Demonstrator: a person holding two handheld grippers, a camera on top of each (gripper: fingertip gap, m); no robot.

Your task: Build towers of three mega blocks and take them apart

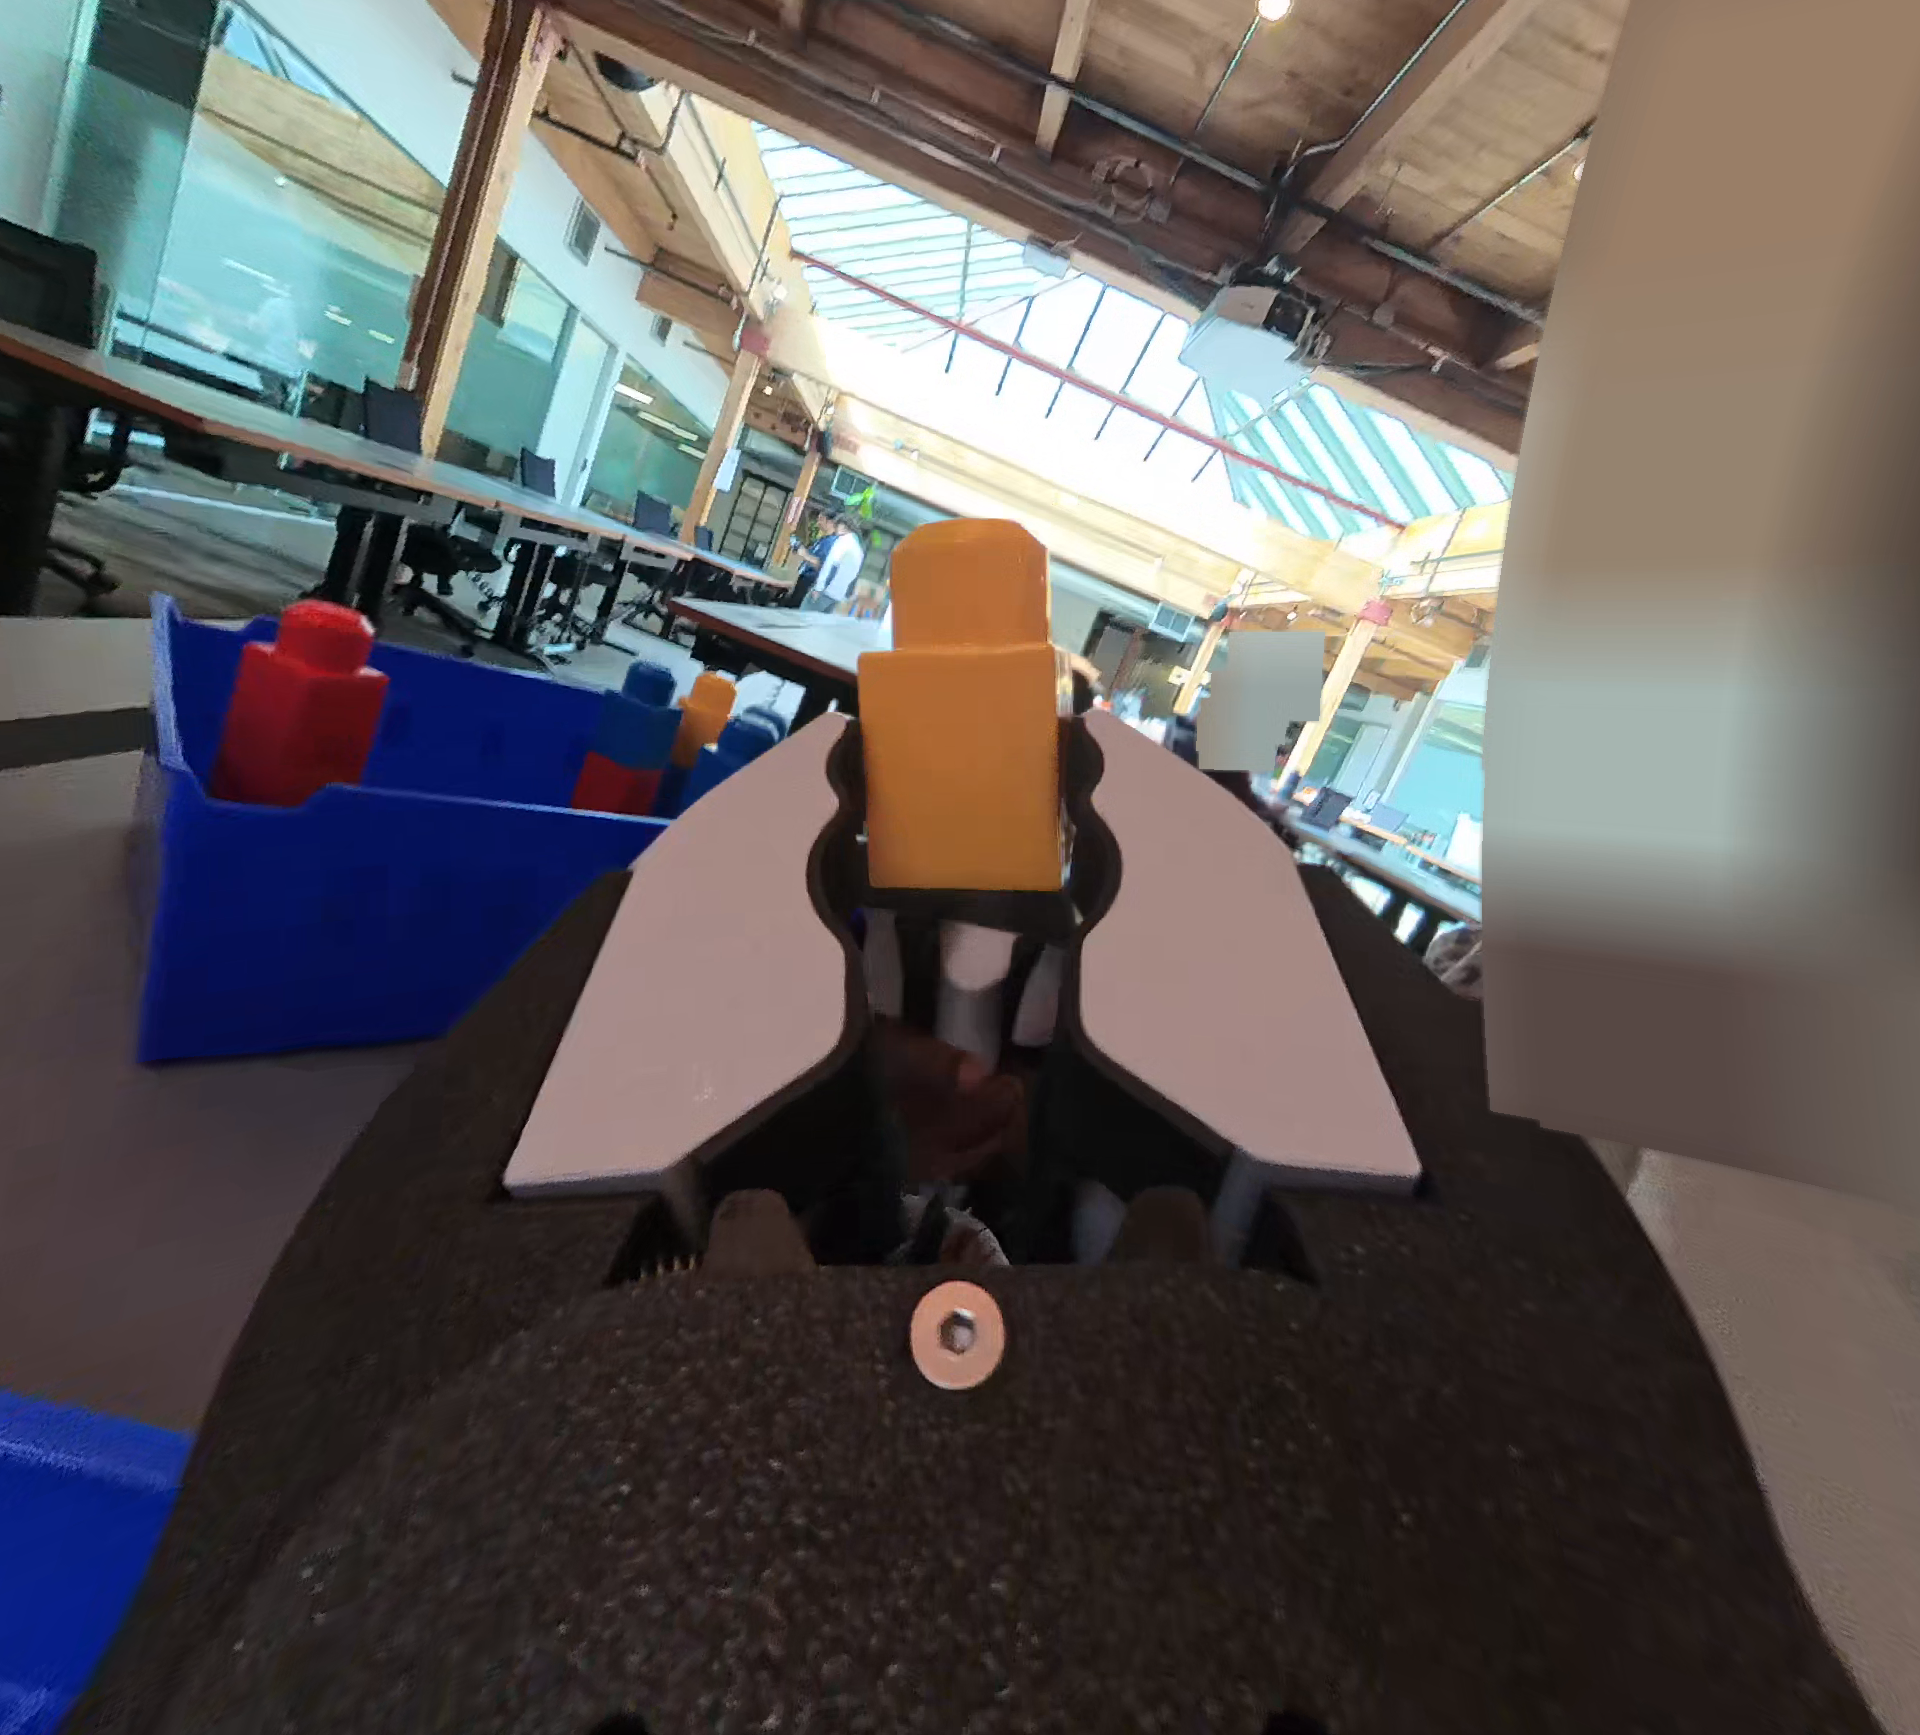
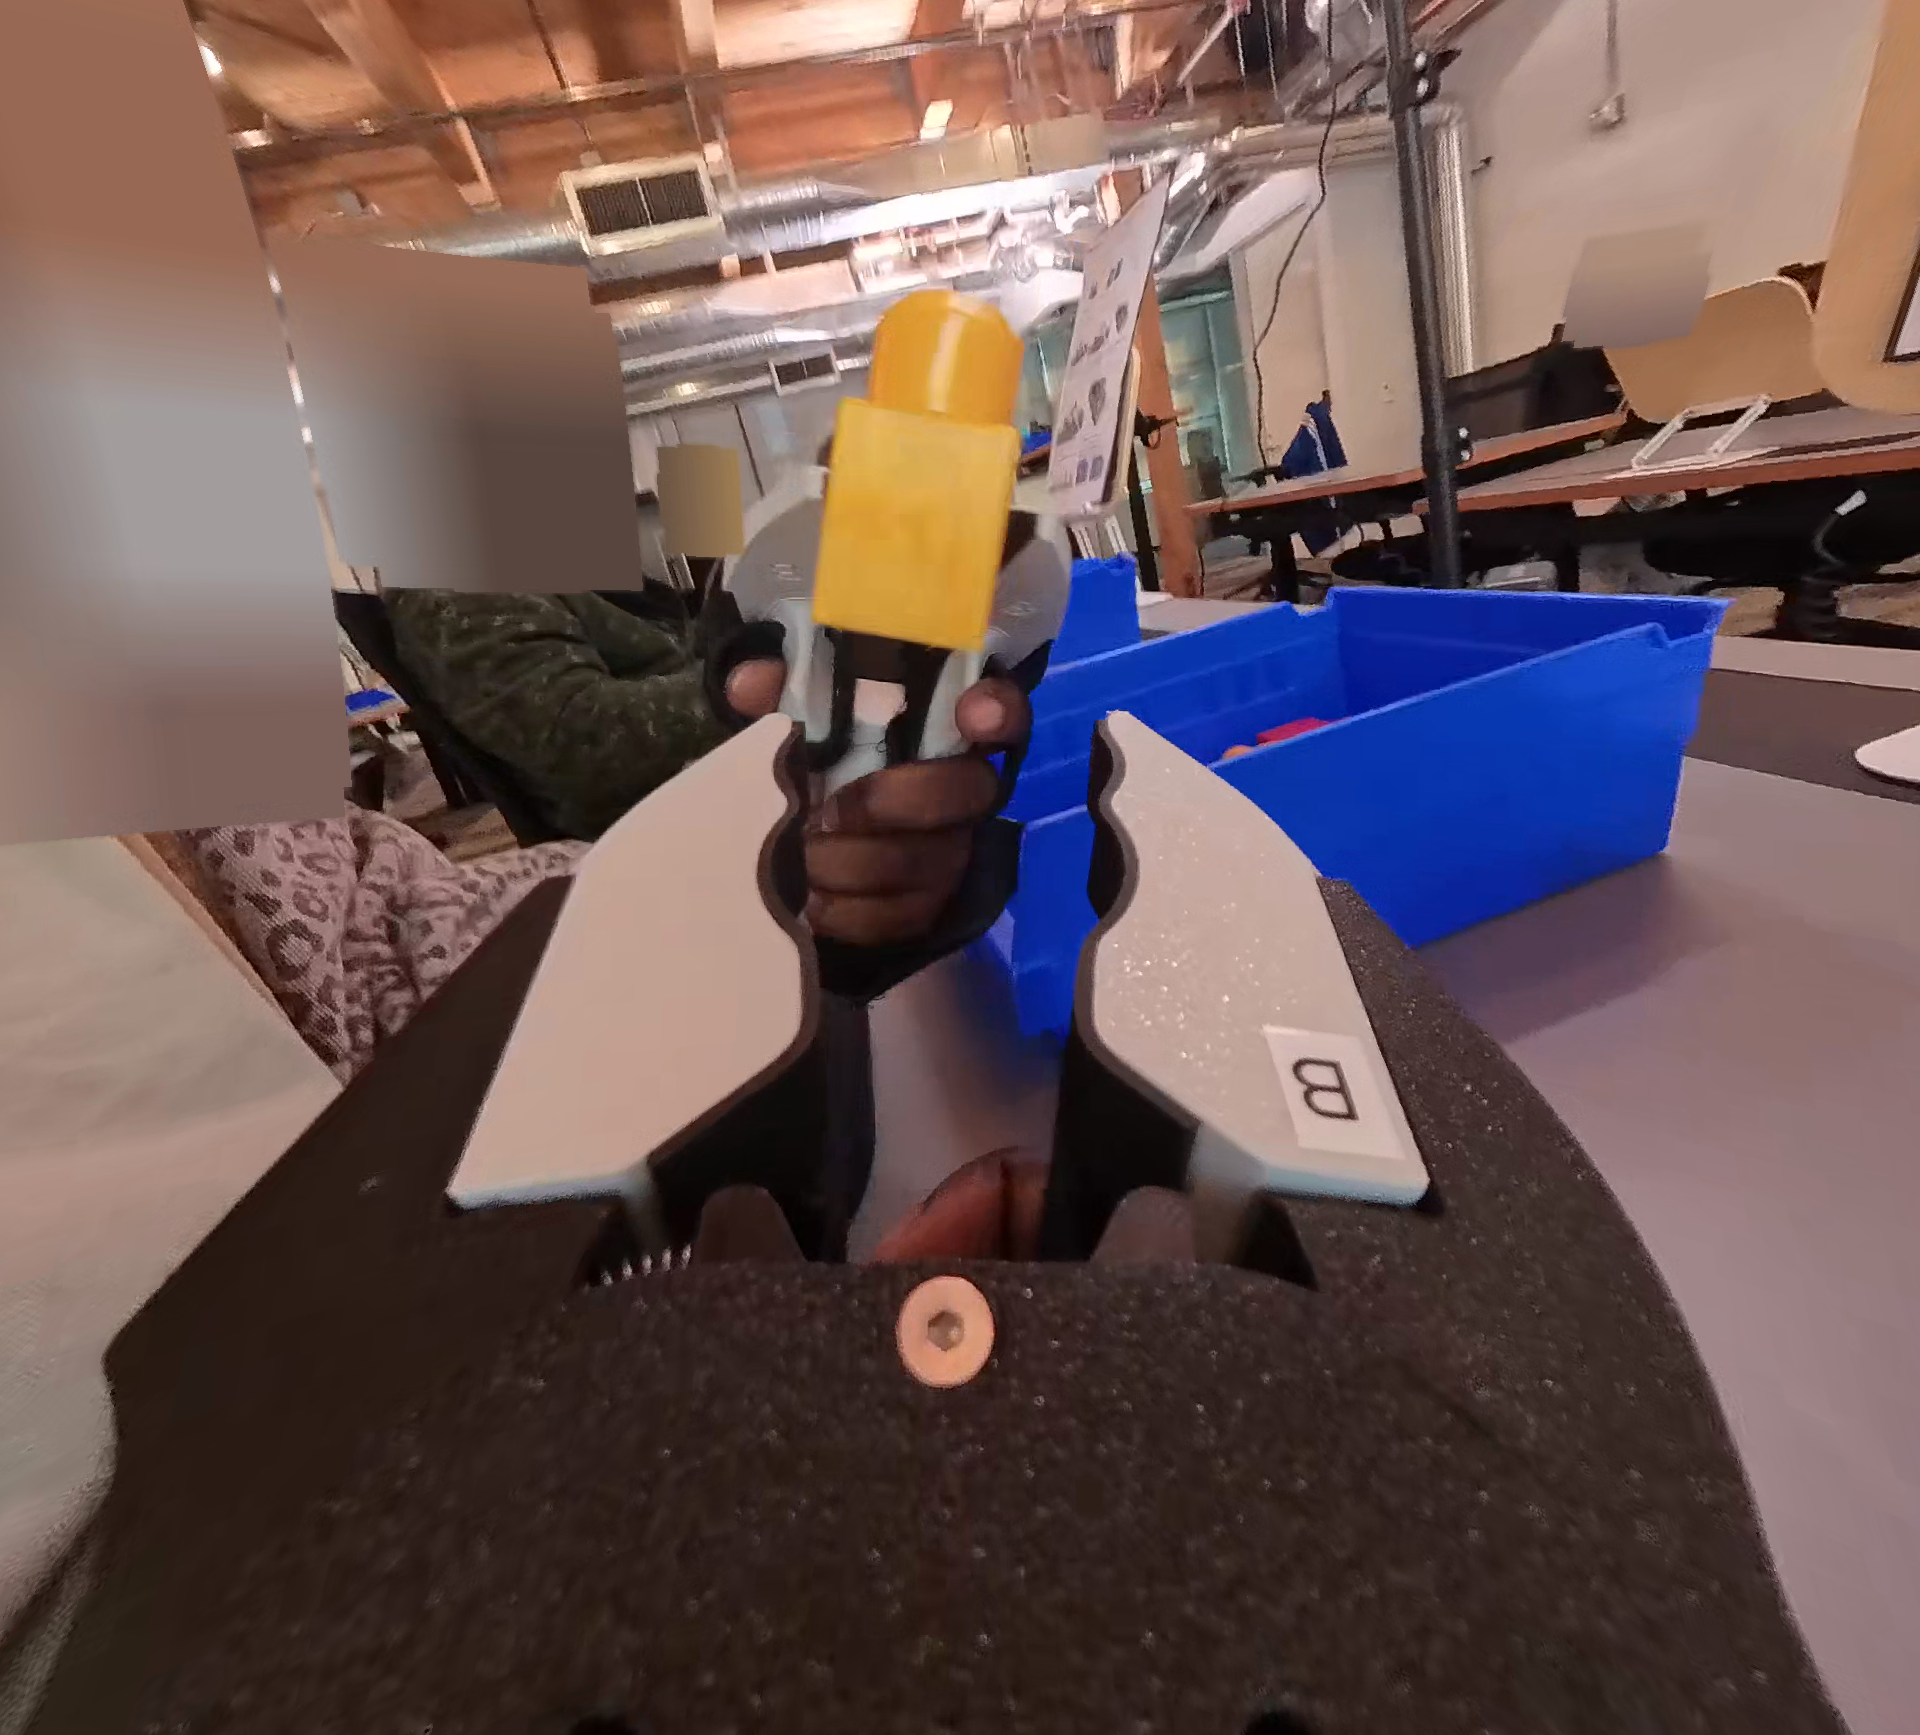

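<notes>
- Yellow plastic mega block (image 1: 961,750) with a single round stud on top sits upright, clamped between the grey fingers of my left gripper (image 1: 961,802), raised off the grey tabletop (image 1: 156,1166).
- From my right wrist view, that same block (image 2: 914,532) shows ahead, held by the left gripper (image 2: 894,625) in a person's hand (image 2: 894,854).
- My right gripper (image 2: 940,771) has its fingers apart, nothing between them.
- To my left, a blue plastic bin (image 1: 364,916) holds a red block (image 1: 301,709) and more blue, red and yellow blocks (image 1: 665,740).
- Another blue bin (image 2: 1455,750) rests on the table beyond my right gripper.
</notes>
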